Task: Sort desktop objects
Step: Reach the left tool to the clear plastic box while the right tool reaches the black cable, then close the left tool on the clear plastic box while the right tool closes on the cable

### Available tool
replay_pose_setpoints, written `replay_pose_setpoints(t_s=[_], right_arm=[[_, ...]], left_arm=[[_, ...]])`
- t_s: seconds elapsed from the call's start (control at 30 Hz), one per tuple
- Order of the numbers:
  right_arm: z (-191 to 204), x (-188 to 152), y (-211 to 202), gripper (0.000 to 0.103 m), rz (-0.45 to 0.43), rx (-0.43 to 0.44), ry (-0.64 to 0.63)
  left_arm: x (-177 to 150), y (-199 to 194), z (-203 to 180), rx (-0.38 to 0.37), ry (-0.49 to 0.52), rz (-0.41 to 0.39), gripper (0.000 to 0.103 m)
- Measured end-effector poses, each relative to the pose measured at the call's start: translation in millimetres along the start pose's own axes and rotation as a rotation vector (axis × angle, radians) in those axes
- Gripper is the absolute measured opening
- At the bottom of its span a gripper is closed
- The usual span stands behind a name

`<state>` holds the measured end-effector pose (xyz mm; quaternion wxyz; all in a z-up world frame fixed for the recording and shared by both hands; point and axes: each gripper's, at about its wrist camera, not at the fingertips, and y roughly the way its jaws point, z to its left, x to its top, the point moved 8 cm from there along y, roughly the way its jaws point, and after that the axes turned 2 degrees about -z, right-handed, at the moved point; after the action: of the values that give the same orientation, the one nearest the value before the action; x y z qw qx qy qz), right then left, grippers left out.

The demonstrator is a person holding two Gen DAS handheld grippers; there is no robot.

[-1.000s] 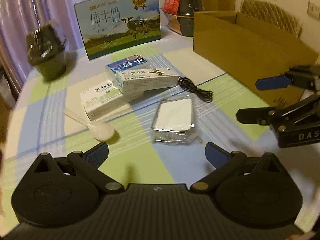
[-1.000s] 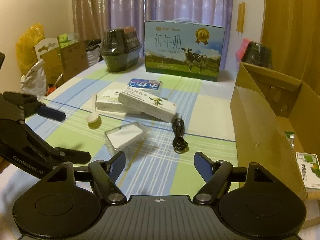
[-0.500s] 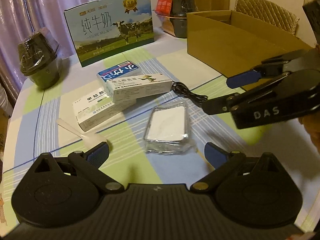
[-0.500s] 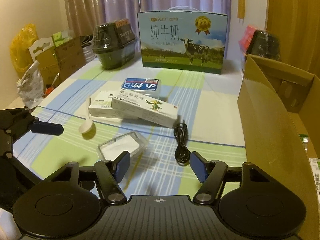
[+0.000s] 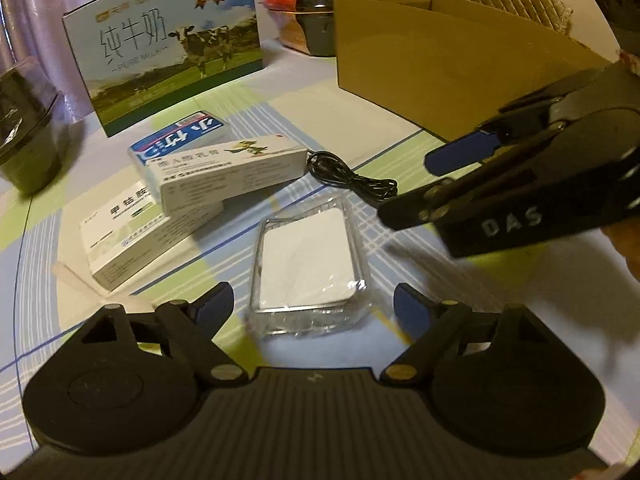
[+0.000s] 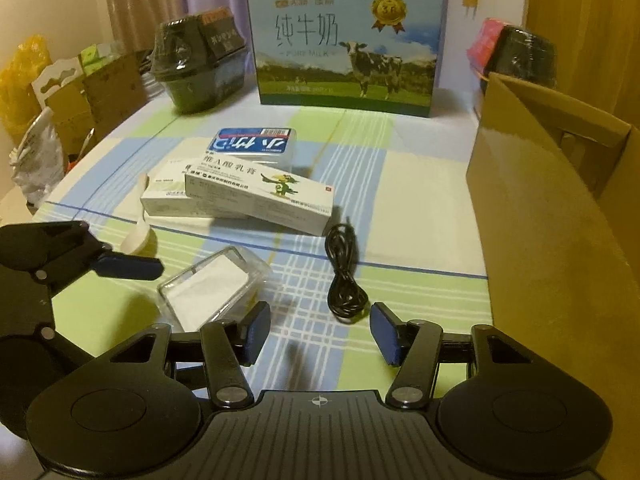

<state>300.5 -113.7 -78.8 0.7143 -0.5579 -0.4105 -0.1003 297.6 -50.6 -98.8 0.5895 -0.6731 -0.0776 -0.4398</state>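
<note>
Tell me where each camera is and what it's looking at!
Left wrist: rides on the left tool, low over the table, looking across at the clear box, the cartons and the cardboard box; its own open fingers show, and the right tool comes in from the right.
Right wrist: rides on the right tool, facing the cable and milk box; its open fingers show, with the left tool at left.
Both see the clear box, cable, cartons and milk box.
</note>
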Motion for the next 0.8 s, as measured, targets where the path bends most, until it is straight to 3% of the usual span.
replay_pose_setpoints(t_s=[0.13,0.23,0.43,0.8], right_arm=[[-2.2,-0.4,8.3,0.054,0.014,-0.002,0.002],[-8.1,0.7,12.0,0.054,0.014,0.000,0.021],[-14.1,1.3,16.5,0.054,0.012,-0.005,0.027],[-15.7,-0.3,34.8,0.051,0.008,-0.002,0.000]], left_arm=[[-1.1,5.4,2.4,-0.003,-0.036,0.010,0.083],[-0.2,7.6,6.6,-0.001,-0.065,0.008,0.069],[-2.2,8.6,16.1,0.004,-0.117,0.027,0.054],[-10.8,-0.4,36.7,0.055,-0.183,0.053,0.052]])
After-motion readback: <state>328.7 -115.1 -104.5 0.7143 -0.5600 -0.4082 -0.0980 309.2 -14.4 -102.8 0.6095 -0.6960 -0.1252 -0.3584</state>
